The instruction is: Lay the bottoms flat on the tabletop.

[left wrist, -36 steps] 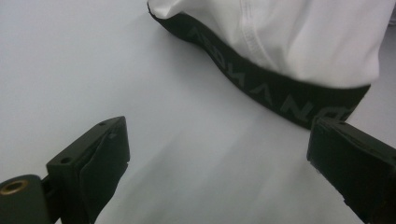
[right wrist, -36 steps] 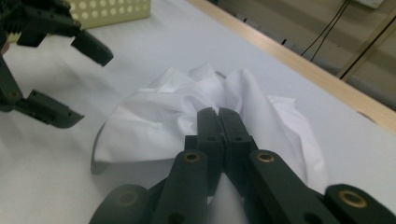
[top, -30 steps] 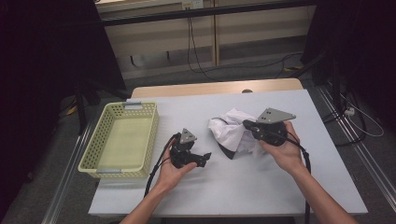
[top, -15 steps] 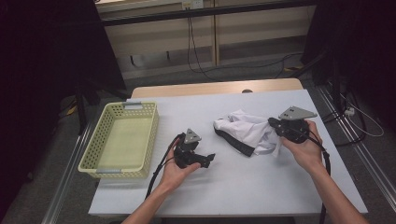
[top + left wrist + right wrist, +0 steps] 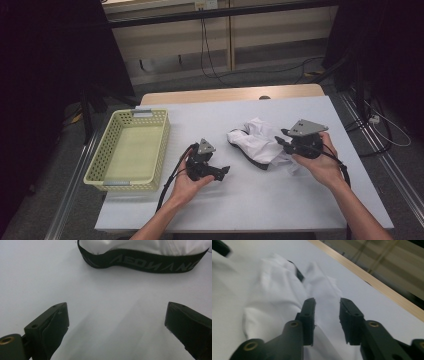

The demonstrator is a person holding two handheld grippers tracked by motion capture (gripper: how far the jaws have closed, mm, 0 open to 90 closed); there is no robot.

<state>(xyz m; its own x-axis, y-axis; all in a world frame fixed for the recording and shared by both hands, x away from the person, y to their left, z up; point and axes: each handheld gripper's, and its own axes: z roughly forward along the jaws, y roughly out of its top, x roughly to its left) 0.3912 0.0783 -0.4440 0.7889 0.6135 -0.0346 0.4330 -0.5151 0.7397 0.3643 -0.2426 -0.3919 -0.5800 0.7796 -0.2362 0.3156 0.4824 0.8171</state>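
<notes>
From the high view, your right gripper (image 5: 289,142) sits at the right edge of the crumpled white garment (image 5: 260,142), which lies on the bench (image 5: 300,200) a little right of its middle; compared with half a second ago, that hand has drawn slightly back toward you and the garment looks much as it did, bunched with its black waistband (image 5: 250,159) along the near side. Your left gripper (image 5: 220,172) rests low on the bench just left of the garment, apart from it, in nearly the same spot as before, its fingers pointing at the cloth. The yellow basket (image 5: 162,145) stands well to the left of the garment and has not moved. In the left gripper view, your fingers (image 5: 53,322) are spread wide over bare bench, and the garment's black waistband (image 5: 150,263) with grey lettering runs across the top, clear of both fingers. In the right gripper view, your fingers (image 5: 308,312) are set to a narrow gap, hovering above the white garment (image 5: 274,295); you cannot tell whether any cloth is caught between them, and the wooden edge of the bench (image 5: 374,282) runs beyond the garment.
</notes>
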